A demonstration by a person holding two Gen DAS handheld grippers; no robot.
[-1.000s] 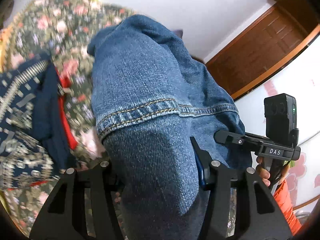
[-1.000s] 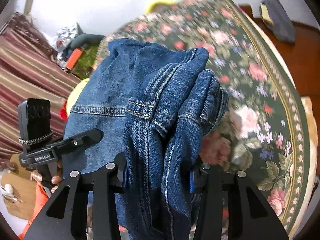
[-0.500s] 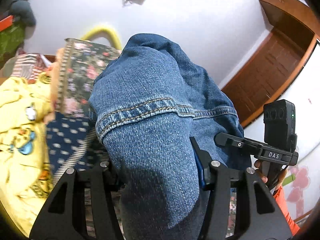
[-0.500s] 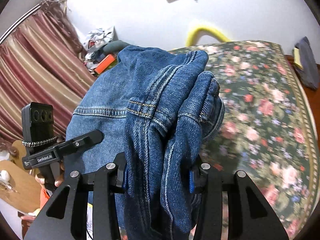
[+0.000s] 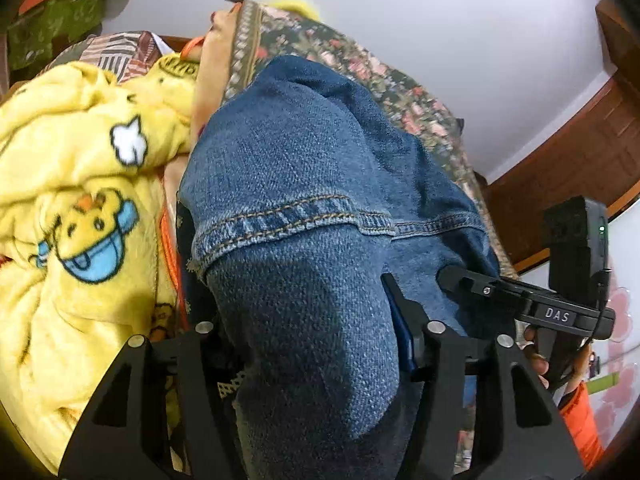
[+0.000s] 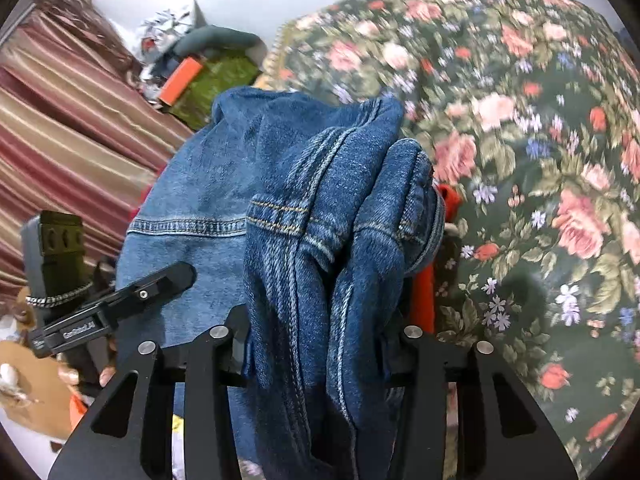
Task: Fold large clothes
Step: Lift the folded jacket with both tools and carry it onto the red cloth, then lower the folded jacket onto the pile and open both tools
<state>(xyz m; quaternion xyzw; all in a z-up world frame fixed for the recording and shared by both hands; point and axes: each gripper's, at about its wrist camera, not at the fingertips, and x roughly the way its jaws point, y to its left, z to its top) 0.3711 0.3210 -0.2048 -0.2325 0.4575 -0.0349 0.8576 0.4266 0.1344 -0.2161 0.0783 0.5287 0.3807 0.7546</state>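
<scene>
A blue denim jacket [image 5: 304, 184] is bunched up and held in the air by both grippers. My left gripper [image 5: 312, 344] is shut on a thick fold of it near a stitched seam. My right gripper [image 6: 320, 340] is shut on several bunched denim layers [image 6: 320, 208]. Each gripper shows in the other's view: the right one [image 5: 560, 308] at the right edge, the left one [image 6: 108, 304] at the left edge. The fingertips are hidden by the cloth.
A bed with a dark floral cover [image 6: 520, 120] lies beyond and below. A yellow fleece blanket with cartoon chicks [image 5: 80, 208] is heaped at the left. Red cloth [image 6: 424, 292] lies under the denim. Striped curtains [image 6: 60, 120] and a wooden door [image 5: 568, 168] flank the room.
Both grippers have swung with the jacket: first tilted up toward the wall, now back down over the bed. The yellow blanket has come into the left view. Both grips are unchanged.
</scene>
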